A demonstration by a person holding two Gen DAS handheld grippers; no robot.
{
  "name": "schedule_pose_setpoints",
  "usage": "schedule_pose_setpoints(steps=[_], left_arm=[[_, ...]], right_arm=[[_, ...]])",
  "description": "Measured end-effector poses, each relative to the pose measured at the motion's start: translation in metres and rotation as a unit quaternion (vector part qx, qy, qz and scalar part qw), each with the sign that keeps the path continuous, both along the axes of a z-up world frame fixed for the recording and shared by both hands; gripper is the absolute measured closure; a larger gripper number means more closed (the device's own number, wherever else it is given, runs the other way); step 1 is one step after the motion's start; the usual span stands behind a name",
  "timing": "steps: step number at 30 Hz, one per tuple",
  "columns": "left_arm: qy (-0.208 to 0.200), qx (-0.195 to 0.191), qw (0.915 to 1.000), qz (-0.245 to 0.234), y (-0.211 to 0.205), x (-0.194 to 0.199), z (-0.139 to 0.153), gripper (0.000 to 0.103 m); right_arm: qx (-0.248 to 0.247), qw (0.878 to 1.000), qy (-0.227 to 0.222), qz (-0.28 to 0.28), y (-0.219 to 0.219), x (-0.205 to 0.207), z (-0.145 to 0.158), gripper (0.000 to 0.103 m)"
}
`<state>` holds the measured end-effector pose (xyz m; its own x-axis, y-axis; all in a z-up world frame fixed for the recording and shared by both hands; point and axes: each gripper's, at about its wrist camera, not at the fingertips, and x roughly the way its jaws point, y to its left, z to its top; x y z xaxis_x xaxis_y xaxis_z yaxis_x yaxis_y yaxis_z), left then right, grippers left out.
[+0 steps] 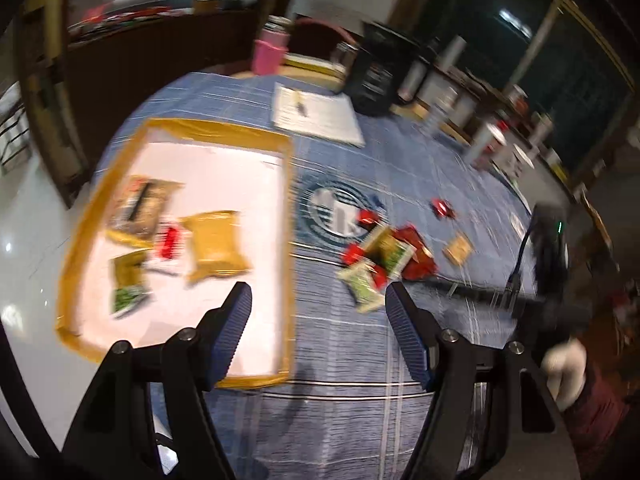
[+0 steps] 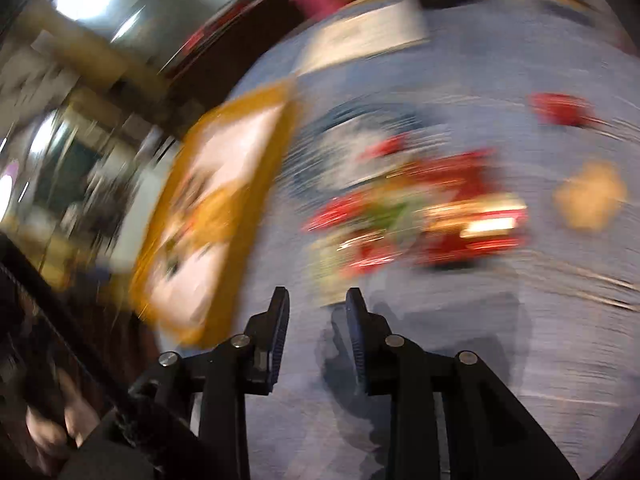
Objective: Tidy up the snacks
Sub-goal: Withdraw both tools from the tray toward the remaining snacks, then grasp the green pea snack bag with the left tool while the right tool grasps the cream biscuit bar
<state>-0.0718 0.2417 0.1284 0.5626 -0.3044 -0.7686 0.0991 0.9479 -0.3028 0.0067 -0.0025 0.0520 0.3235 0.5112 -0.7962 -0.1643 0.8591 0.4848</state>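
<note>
Left gripper [image 1: 318,300] wide open, empty; right gripper [image 2: 318,300] part-open, empty. Snack pile [image 1: 380,260] at 1 o'clock, yellow-edged tray [image 1: 288,208] at 10.

Left gripper [image 1: 318,300]: I see black arms, ridged blue pads, silver screws.
Right gripper [image 2: 318,300]: same build.
Sleeve [image 1: 596,404], lower right: dark red, white cuff.

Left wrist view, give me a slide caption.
Open left gripper hovers between the tray holding sorted snacks and a loose snack pile on the blue tablecloth.
</note>
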Motion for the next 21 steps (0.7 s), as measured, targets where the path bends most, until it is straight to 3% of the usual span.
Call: schedule_pose_setpoints(steps=[3,7,12,21], left_arm=[[0.011,-0.005,0.9995,-0.029,-0.029,0.007,-0.007,0.033],[0.024,-0.008,0.9983,-0.053,-0.053,0.009,-0.014,0.033],[0.028,0.001,0.9980,-0.056,-0.066,0.005,-0.016,0.033],[0.032,0.006,0.9985,-0.043,-0.074,0.014,-0.019,0.033]], right_arm=[[-0.030,0.992,0.011,-0.123,-0.078,0.013,-0.004,0.061],[-0.031,0.977,0.045,-0.206,-0.135,0.026,-0.019,0.061],[-0.041,0.969,0.049,-0.237,-0.155,0.048,-0.027,0.058],[-0.139,0.968,0.054,-0.204,-0.104,0.079,-0.034,0.055]])
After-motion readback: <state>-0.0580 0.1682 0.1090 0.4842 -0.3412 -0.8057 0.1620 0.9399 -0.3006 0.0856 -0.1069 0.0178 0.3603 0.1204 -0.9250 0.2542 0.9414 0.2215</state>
